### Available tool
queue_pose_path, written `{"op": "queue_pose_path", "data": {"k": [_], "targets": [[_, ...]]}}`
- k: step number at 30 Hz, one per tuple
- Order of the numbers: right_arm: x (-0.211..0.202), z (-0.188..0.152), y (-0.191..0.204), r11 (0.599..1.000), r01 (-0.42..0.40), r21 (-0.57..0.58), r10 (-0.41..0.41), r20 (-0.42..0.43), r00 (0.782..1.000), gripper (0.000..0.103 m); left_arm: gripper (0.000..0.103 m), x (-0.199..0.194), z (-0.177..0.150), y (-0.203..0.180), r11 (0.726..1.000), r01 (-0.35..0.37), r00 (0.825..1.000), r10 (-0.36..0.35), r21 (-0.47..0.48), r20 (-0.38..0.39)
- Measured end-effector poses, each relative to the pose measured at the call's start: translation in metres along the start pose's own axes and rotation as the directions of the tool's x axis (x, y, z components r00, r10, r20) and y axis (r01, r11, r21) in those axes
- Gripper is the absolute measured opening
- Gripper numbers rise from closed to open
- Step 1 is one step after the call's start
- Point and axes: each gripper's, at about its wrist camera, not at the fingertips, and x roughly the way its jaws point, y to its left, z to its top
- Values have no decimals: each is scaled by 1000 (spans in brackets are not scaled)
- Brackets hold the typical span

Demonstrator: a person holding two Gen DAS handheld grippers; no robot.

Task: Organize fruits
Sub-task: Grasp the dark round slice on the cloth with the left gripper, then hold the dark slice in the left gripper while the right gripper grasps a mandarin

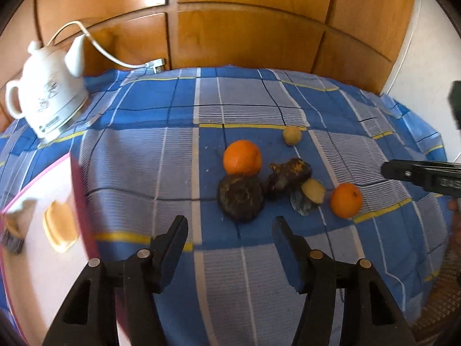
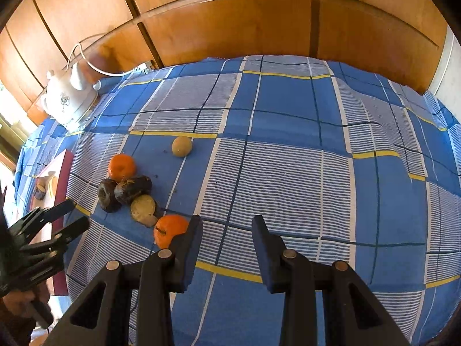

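Observation:
Fruits lie in a cluster on the blue checked cloth (image 1: 173, 158): an orange (image 1: 242, 157), a dark round fruit (image 1: 240, 197) touching it, a second dark fruit (image 1: 289, 176), a pale cut piece (image 1: 313, 191), another orange (image 1: 345, 200) and a small yellowish fruit (image 1: 292, 135) set apart. My left gripper (image 1: 229, 227) is open and empty, just short of the dark round fruit. My right gripper (image 2: 227, 225) is open and empty over the cloth; the nearer orange (image 2: 170, 229) sits outside its left finger, partly hidden. The left gripper (image 2: 79, 213) shows at that view's left edge.
A white kettle (image 1: 49, 95) with its cord stands at the far left corner before the wooden cabinet (image 1: 245, 37). A white box with a pink rim (image 1: 37, 259) lies at the left edge. A person's hand (image 2: 17, 302) holds the left gripper.

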Motion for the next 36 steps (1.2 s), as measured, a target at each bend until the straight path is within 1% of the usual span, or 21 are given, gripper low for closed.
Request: {"op": "queue_pose_path", "data": {"k": [4, 6, 9, 10, 11, 14, 15, 17, 20, 24, 27, 29, 31, 36], "targets": [[-1, 1, 1, 1000, -12, 5, 12, 4, 1000, 36, 63, 20, 10, -10, 999, 3, 1000, -2, 50, -23], [-2, 2, 1, 1000, -13, 6, 13, 7, 1000, 36, 64, 30, 15, -12, 998, -10, 999, 12, 69, -32], [-2, 3, 0, 1000, -13, 6, 13, 12, 1000, 36, 64, 45, 18, -15, 995, -6, 998, 12, 96, -58], [-2, 3, 0, 1000, -9, 4, 9, 13, 1000, 36, 49, 50, 18, -16, 995, 3, 998, 4, 97, -70], [-2, 3, -1, 1000, -5, 3, 5, 14, 1000, 36, 47, 51, 17, -16, 995, -1, 998, 8, 98, -67], [-2, 5, -4, 1000, -1, 11, 1, 16, 1000, 36, 46, 44, 13, -16, 996, 31, 999, -27, 82, -47], [-2, 4, -5, 1000, 0, 16, 0, 17, 1000, 36, 46, 40, 9, -17, 996, 29, 999, -26, 87, -36], [-3, 4, -6, 1000, -4, 23, 4, 20, 1000, 36, 46, 28, -1, -18, 996, 22, 1000, -21, 89, -13], [-3, 4, -6, 1000, 2, 23, -2, 18, 1000, 36, 47, 10, -20, -16, 998, 50, 999, -50, 50, 6], [-2, 4, -6, 1000, 12, 23, -12, 11, 1000, 36, 47, -9, -48, -16, 998, 55, 998, -55, 6, 29], [-1, 3, -6, 1000, 13, 27, -13, 5, 1000, 36, 47, -13, -63, -18, 999, 51, 998, -51, -9, 24], [0, 2, -5, 1000, 9, 30, -9, 4, 1000, 36, 47, -13, -71, -20, 999, 48, 999, -47, -2, 24], [0, 1, -4, 999, 2, 35, -2, 2, 1000, 36, 47, -14, -75, -22, 999, 39, 999, -39, 7, 36], [3, 0, -2, 999, -16, 29, 16, -13, 1000, 36, 47, -12, -76, -19, 998, 56, 997, -56, 0, 45]]}}
